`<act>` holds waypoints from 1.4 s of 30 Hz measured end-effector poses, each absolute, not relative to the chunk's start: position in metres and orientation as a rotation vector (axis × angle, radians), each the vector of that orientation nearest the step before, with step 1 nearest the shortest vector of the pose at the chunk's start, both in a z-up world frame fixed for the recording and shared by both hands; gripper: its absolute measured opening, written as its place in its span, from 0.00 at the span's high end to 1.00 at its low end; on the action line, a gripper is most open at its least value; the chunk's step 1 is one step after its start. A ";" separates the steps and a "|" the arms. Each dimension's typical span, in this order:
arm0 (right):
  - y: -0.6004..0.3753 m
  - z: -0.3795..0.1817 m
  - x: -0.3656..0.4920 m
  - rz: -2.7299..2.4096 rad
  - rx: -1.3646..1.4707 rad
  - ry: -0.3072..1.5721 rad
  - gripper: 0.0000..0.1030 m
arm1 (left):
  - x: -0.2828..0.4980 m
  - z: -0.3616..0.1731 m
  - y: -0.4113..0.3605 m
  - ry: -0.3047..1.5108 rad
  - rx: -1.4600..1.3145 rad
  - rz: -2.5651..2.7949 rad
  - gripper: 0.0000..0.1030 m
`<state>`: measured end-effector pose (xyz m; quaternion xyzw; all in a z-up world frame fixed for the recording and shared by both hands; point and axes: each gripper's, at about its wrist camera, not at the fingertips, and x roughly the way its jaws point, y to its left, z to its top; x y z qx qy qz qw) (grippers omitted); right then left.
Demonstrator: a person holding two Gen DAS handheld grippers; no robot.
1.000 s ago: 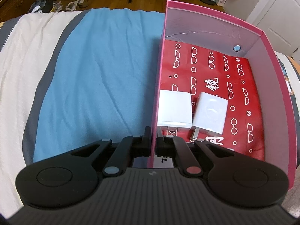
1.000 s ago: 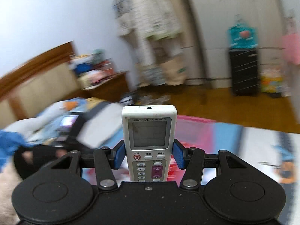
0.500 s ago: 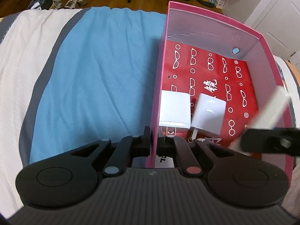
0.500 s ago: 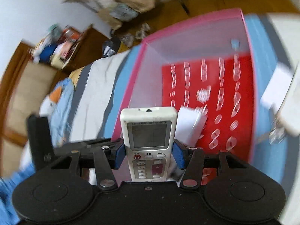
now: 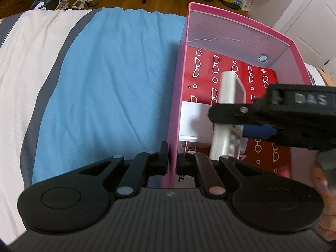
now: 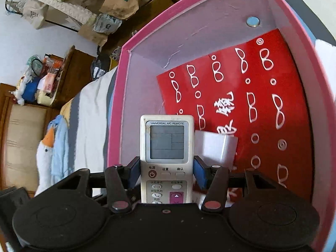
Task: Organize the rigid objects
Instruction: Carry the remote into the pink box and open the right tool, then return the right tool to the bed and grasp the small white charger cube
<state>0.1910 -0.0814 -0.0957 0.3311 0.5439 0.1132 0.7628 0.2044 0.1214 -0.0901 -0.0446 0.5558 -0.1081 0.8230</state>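
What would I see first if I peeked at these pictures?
A big pink box with a red floor sits on a bed's blue blanket. The right tongs hold a white remote over the box. The left tongs pinch the box's near wall.

Support: a bed [image 5: 109, 96], covered w/ a striped spread, blue band in the middle, grey and cream bands to the left.
On it: a pink box [image 5: 175, 113], open-topped, is set on the spread at the blue band's right edge.
Also on bed: a white goose plush [image 6: 45, 157] w/ orange beak is seen lying left of the box, well apart, in the right wrist view.
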 end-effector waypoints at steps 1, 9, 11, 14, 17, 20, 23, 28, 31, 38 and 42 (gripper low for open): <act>-0.079 -0.097 0.192 0.235 0.722 1.185 0.44 | 0.204 -0.089 0.120 1.179 -0.089 -0.228 0.95; -0.084 -0.084 0.191 0.320 0.671 1.180 0.41 | 0.204 -0.088 0.120 1.169 -0.080 -0.236 0.96; -0.089 -0.071 0.186 0.358 0.635 1.158 0.41 | 0.205 -0.088 0.120 1.172 -0.085 -0.236 0.96; -0.099 -0.041 0.170 0.410 0.484 1.097 0.39 | 0.206 -0.088 0.119 1.167 -0.077 -0.234 0.96; -0.113 -0.015 0.150 0.375 0.220 1.012 0.36 | 0.205 -0.087 0.118 1.169 -0.074 -0.228 0.96; -0.144 -0.002 0.141 0.348 0.148 0.990 0.35 | 0.203 -0.085 0.114 1.162 -0.052 -0.222 0.96; -0.177 0.009 0.138 0.313 0.128 0.985 0.35 | 0.202 -0.084 0.111 1.160 -0.034 -0.219 0.96; -0.228 0.023 0.130 0.276 0.112 0.946 0.29 | 0.203 -0.084 0.110 1.164 -0.030 -0.216 0.96; -0.244 0.019 0.128 0.269 0.055 0.940 0.26 | 0.203 -0.084 0.110 1.167 -0.029 -0.214 0.96; -0.278 -0.021 0.157 0.188 0.149 1.105 0.27 | 0.204 -0.084 0.109 1.170 -0.031 -0.206 0.96; -0.309 -0.051 0.165 0.052 0.292 1.122 0.27 | 0.204 -0.085 0.110 1.172 -0.038 -0.206 0.96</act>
